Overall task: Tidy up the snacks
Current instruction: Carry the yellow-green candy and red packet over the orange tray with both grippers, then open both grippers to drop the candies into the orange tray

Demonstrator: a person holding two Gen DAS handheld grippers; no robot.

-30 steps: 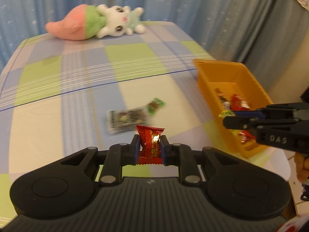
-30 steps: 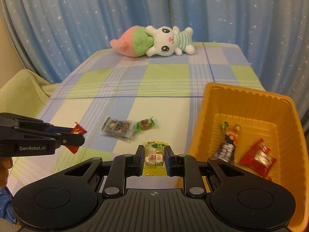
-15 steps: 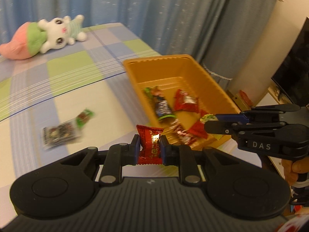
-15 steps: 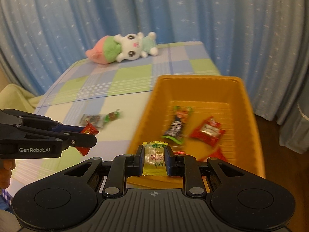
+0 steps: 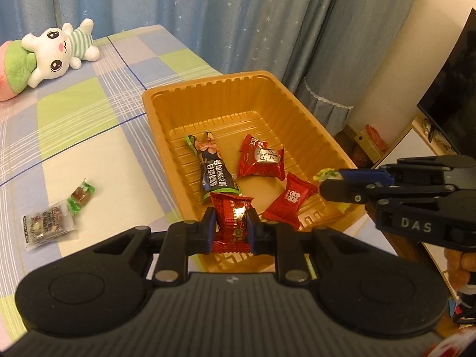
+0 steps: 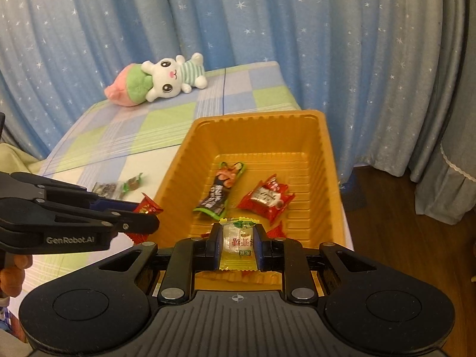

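**Q:** Which step is in hand?

**A:** Delivery. My left hand-held gripper [image 5: 229,226] is clamped on a red candy packet [image 5: 231,223]; my right hand-held gripper [image 6: 238,243] is clamped on a yellow-green candy packet [image 6: 238,244]. Both hang at the near end of the orange bin [image 5: 309,119].

**Q:** What does the next move call for?

**A:** In my judgement: keep each packet inside the rim, then release. Two snacks lie on the desk [image 5: 98,154]: a clear packet [image 5: 47,226] and a green-ended sweet [image 5: 81,194].

**Q:** How do the held items look?

**A:** Small crimped foil pillows, upright between the jaws, slightly crushed.
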